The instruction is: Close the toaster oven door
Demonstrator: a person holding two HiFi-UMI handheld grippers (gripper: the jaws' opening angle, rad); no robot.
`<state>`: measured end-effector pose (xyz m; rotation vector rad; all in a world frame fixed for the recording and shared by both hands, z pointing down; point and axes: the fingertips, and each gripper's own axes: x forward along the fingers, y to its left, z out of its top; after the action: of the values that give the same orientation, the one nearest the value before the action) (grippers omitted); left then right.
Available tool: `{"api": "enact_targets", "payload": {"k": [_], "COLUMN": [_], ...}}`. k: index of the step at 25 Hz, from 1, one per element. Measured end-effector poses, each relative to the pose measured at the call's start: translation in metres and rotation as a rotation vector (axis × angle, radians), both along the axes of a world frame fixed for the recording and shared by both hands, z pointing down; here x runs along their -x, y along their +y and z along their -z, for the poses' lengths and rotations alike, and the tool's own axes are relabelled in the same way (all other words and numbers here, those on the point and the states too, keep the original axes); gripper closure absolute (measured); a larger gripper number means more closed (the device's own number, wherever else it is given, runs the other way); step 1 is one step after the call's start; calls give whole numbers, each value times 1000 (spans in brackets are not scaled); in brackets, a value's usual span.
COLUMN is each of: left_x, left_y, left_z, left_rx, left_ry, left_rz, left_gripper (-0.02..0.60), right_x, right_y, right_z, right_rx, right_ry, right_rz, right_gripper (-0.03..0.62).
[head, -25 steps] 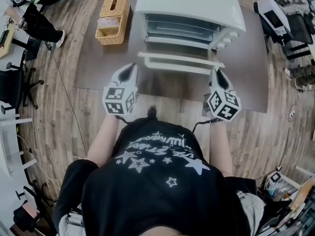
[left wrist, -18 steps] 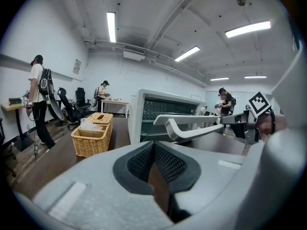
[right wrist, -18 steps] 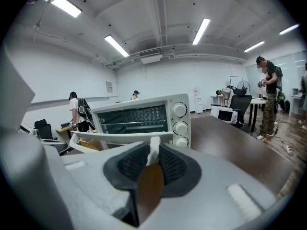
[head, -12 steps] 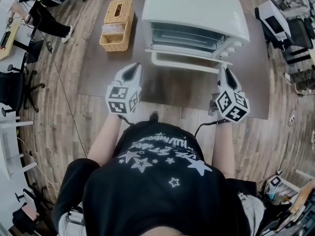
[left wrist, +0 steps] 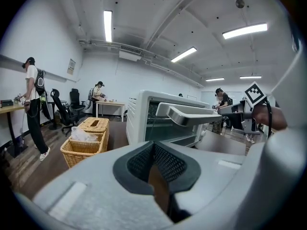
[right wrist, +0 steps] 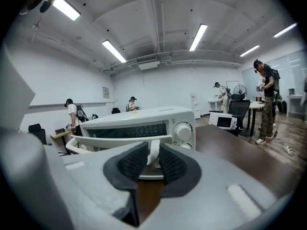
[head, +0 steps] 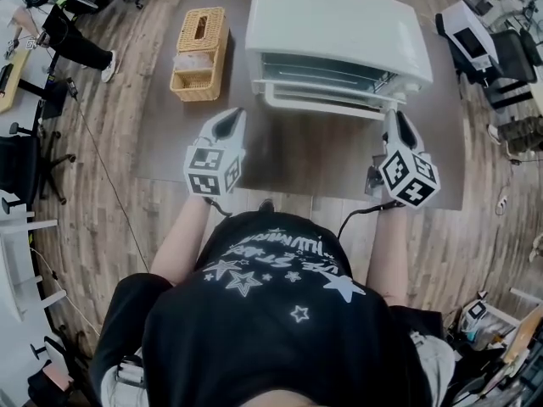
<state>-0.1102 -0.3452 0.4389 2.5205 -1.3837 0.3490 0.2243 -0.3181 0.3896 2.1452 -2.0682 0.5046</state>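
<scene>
The white boxy toaster oven (head: 339, 24) sits at the far side of the dark brown surface (head: 297, 159). Its glass-fronted door (head: 327, 91) looks almost up, only a narrow gap short of the frame. The long white door handle (right wrist: 120, 141) runs across the front, and the right gripper (head: 394, 119) has it by the right-hand end. Its dark ribbed fingers (right wrist: 132, 161) are clamped on the handle's white end post, just below the round white knobs (right wrist: 183, 131).

To finish well, the move probably wants a gentle swing up and in along the hinge's arc, not a straight shove. A light oven like this could slide back on the surface. Pushing from one end might also twist the door a little, so it seems smart to ease it flush before letting go.

The left gripper (head: 229, 119) hovers out front on the left, well apart from the door. Its fingers (left wrist: 168, 163) are together with nothing between them.

The head view gives the layout, including the woven wicker basket (head: 199, 45) left of the oven, but the door gap is hard to read from above. The left gripper view sees the oven more from the side, with the handle sticking out and the door leaning off the frame. Only the right gripper view shows the actual grip.
</scene>
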Motion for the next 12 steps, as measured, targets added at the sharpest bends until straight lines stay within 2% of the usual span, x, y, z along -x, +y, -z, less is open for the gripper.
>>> {"api": "enact_targets", "payload": {"k": [12], "left_x": [-5], "left_y": [-29], "left_z": [5], "left_rx": [-17], "left_ry": [21], "left_rz": [-15], "left_gripper": [571], "right_x": [-7], "right_y": [-33], "right_z": [14], "right_rx": [-25], "right_ry": [-15], "right_rz": [-15], "right_gripper": [517]}}
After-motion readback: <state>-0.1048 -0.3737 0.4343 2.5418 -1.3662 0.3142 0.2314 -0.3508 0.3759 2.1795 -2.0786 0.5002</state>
